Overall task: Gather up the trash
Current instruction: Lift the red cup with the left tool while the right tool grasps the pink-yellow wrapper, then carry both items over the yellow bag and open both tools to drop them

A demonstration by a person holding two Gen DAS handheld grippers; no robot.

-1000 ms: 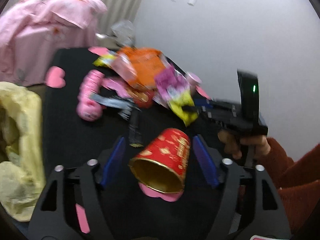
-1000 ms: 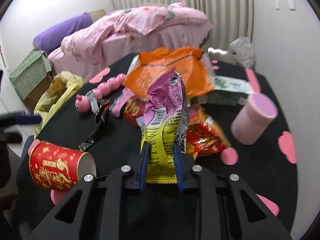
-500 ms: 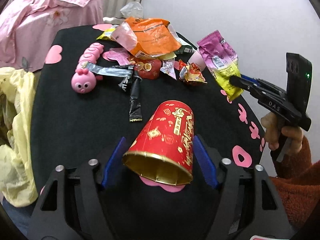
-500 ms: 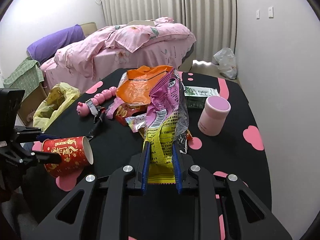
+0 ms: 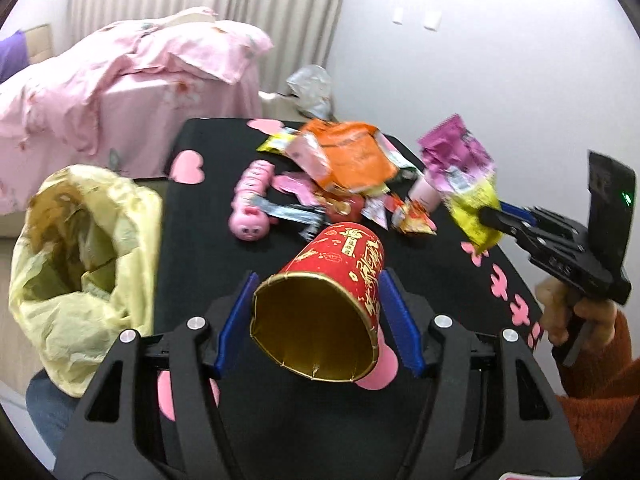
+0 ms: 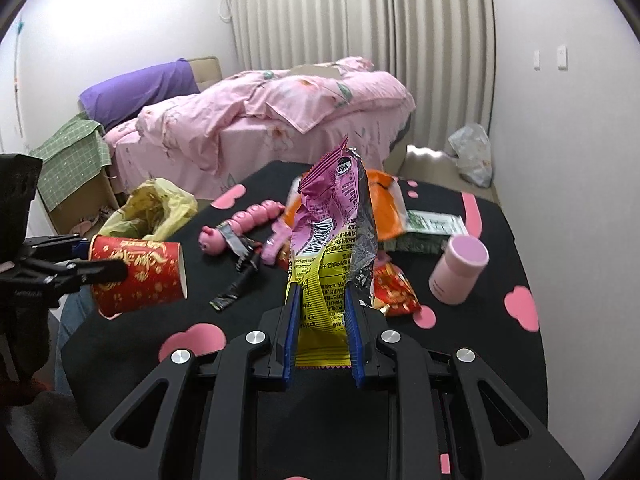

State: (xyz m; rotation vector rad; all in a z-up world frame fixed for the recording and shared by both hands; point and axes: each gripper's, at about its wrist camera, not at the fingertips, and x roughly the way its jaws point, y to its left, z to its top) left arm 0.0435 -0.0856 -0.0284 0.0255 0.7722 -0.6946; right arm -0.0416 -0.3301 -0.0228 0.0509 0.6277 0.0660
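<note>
My left gripper (image 5: 316, 280) is shut on a red and gold paper cup (image 5: 332, 280), held on its side above the black table (image 5: 200, 248), mouth toward the camera. The cup also shows in the right wrist view (image 6: 136, 272). My right gripper (image 6: 320, 292) is shut on a pink and yellow snack wrapper (image 6: 332, 240), held upright above the table; it shows in the left wrist view (image 5: 464, 184) too. A yellow trash bag (image 5: 80, 264) hangs open at the table's left edge, also seen in the right wrist view (image 6: 152, 208).
On the table lie an orange bag (image 6: 384, 208), a pink caterpillar toy (image 6: 244, 224), a dark wrapper (image 6: 236, 284), a red wrapper (image 6: 396, 292), a pink jar (image 6: 460, 268) and a green-white packet (image 6: 432, 224). A pink bed (image 6: 280, 120) stands behind.
Both grippers have lifted their loads higher off the table. The left gripper with the cup has swung left, bringing the yellow bag into fuller view.
</note>
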